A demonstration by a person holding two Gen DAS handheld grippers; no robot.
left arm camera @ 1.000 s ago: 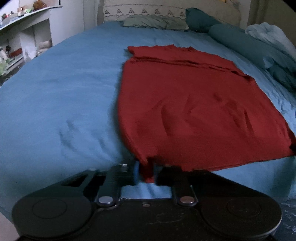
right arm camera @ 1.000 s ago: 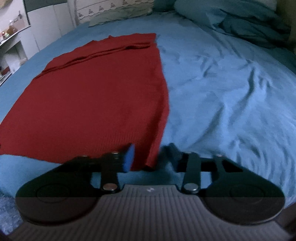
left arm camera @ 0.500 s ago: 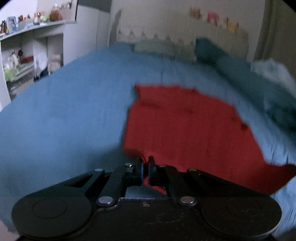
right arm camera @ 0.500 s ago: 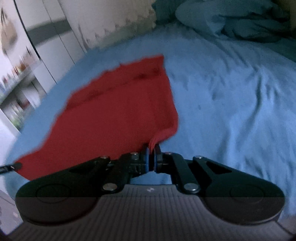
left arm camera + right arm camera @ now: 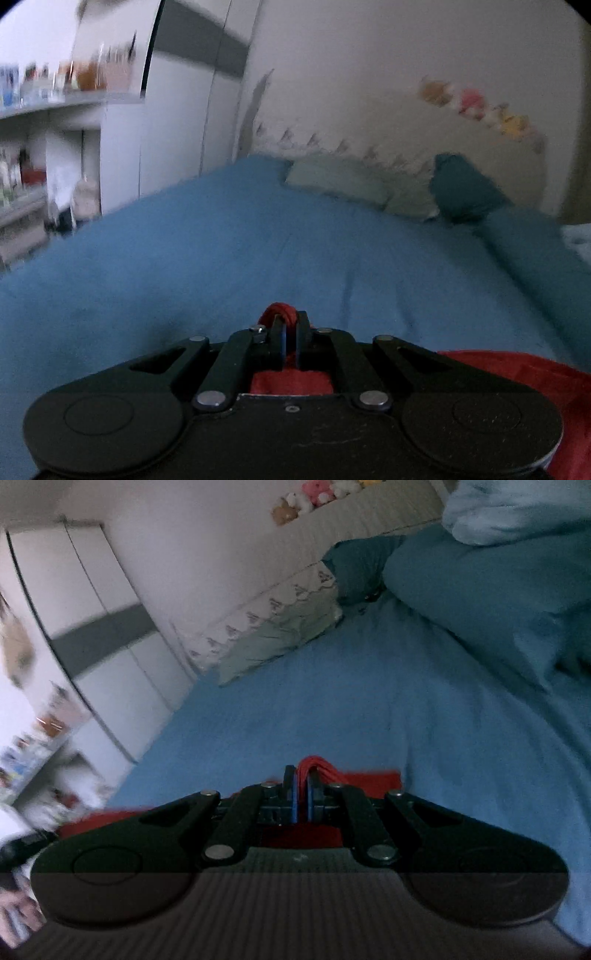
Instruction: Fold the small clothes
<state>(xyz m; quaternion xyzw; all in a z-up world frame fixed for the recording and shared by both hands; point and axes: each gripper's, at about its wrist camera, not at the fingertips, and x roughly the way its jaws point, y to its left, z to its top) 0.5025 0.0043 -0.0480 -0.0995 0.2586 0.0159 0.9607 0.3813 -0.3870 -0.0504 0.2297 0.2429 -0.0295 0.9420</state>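
Observation:
A red garment [image 5: 517, 373] lies on a blue bed sheet [image 5: 221, 258]. My left gripper [image 5: 290, 325] is shut on a corner of it; a red bunch sticks out above the fingertips and red cloth shows under and to the right of the gripper body. My right gripper [image 5: 303, 781] is shut on another corner of the red garment [image 5: 369, 779], which trails behind and below the fingers. Both grippers are lifted and point toward the head of the bed. Most of the garment is hidden under the grippers.
Pale green pillows [image 5: 340, 179] and a dark teal pillow [image 5: 465, 188] lie at the headboard. A teal bolster [image 5: 532, 254] and rumpled blue bedding [image 5: 498, 590] lie to the right. White cupboards [image 5: 166, 129] and cluttered shelves [image 5: 33, 155] stand at the left.
Both grippers closed on the garment's near corners, then lifted and carried them forward toward the head of the bed. The flat red cloth has dropped out of view beneath them.

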